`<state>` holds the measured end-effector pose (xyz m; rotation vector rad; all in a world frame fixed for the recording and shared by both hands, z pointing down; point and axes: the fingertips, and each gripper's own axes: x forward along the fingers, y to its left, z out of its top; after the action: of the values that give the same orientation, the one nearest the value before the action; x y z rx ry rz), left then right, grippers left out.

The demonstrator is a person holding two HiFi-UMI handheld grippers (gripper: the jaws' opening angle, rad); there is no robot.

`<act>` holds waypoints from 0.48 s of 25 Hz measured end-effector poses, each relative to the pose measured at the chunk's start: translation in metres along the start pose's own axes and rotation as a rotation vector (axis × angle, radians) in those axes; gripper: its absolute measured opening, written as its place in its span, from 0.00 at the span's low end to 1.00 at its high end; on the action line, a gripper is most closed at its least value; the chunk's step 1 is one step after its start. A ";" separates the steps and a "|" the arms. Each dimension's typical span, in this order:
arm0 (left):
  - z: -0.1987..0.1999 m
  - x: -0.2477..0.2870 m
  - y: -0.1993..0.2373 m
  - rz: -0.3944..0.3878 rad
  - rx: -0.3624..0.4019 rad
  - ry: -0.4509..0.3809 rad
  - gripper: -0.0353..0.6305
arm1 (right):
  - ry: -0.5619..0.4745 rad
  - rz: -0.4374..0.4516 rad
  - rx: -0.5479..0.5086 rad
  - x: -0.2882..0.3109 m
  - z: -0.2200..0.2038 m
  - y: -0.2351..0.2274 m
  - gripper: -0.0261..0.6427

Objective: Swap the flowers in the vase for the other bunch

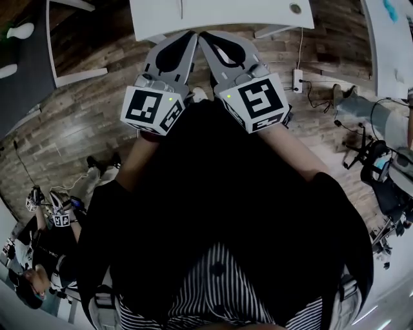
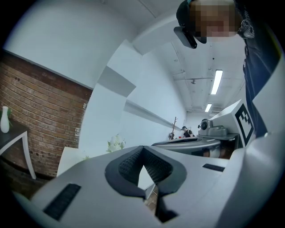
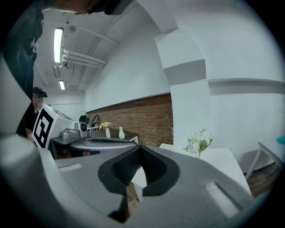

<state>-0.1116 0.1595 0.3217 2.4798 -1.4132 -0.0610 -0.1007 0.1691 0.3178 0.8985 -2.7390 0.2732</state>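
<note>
White flowers (image 3: 199,142) stand on a white table (image 3: 225,162) ahead; in the left gripper view the same white flowers (image 2: 116,143) peep over my jaw. Far off, a vase of yellow flowers (image 3: 106,127) and an empty white vase (image 3: 121,132) sit on a dark table by the brick wall. My left gripper (image 1: 190,35) and right gripper (image 1: 204,37) are held side by side over the wooden floor, short of the white table (image 1: 219,13). The left gripper (image 2: 143,149) is shut with nothing in it. The right gripper (image 3: 140,149) is shut and empty too.
A dark table (image 1: 26,64) with a white vase (image 1: 19,30) stands at the left. A power strip (image 1: 297,80) and cables lie on the floor at the right, near an office chair (image 1: 381,174). Spare gear (image 1: 58,216) lies at the lower left.
</note>
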 end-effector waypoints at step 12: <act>0.045 0.081 0.059 0.071 0.056 -0.024 0.06 | -0.060 0.071 -0.009 0.067 0.047 -0.077 0.04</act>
<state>-0.1267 0.0523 0.3023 2.4790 -1.5311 -0.0369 -0.1152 0.0589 0.3001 0.8216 -2.8287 0.2507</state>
